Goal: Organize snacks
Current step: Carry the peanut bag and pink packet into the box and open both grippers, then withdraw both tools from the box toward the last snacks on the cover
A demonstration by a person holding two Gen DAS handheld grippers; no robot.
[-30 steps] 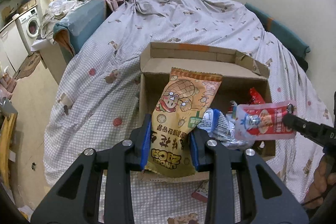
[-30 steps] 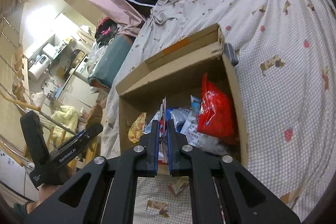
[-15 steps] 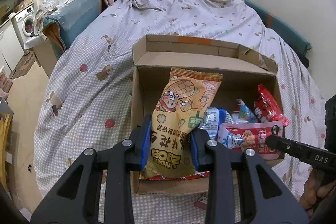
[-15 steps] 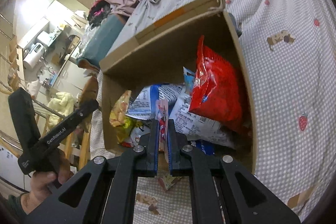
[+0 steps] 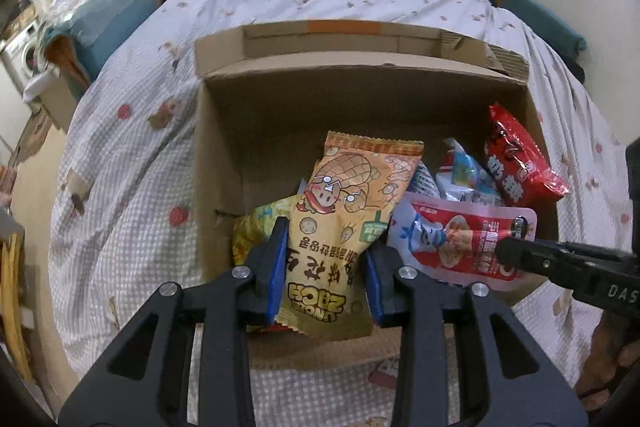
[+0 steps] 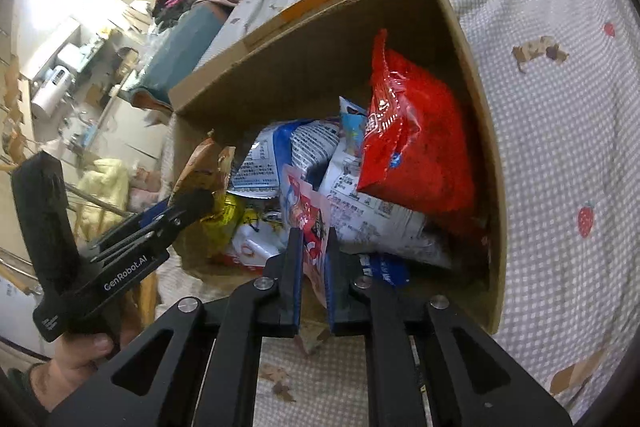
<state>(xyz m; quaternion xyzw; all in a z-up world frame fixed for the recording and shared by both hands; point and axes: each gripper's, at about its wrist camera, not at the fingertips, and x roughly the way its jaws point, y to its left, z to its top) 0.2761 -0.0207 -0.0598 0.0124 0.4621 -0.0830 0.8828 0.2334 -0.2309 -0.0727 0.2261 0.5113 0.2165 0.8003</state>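
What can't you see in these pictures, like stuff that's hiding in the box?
- Box floor: covered by snack packs in both views.
- Yellow pack: left view, mostly hidden behind the peanut pack and left gripper.
- Blue-and-white packs: right view, partly under the red bag.
- Pink pouch: right view, seen edge-on in the opening right gripper; its picture shows only in the left view.

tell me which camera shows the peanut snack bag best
The left wrist view: the peanut snack bag faces the camera, its cartoon front fully readable, between the left gripper's opening jaws. The right wrist view shows only its crumpled edge.
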